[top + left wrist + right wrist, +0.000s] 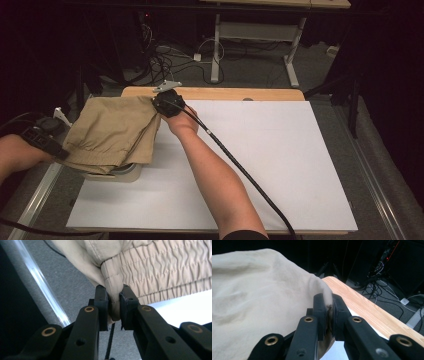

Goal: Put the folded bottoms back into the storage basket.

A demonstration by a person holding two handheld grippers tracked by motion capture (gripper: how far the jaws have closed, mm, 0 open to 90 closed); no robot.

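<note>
A pair of folded tan shorts [112, 132] hangs over the left side of the table, draped above a pale box [127, 172]. My left gripper [59, 150] is shut on the elastic waistband [113, 307] at the near left corner of the shorts [155, 267]. My right gripper [159, 104] is shut on the far right corner of the shorts [249, 305], with cloth pinched between its pads [320, 307]. Both hands hold the garment stretched between them.
A white sheet [260, 160] covers the wooden table [225, 93], bare to the right of the shorts. A metal rail [37, 197] runs along the table's left side. Cables and desk legs [215, 50] lie on the floor beyond.
</note>
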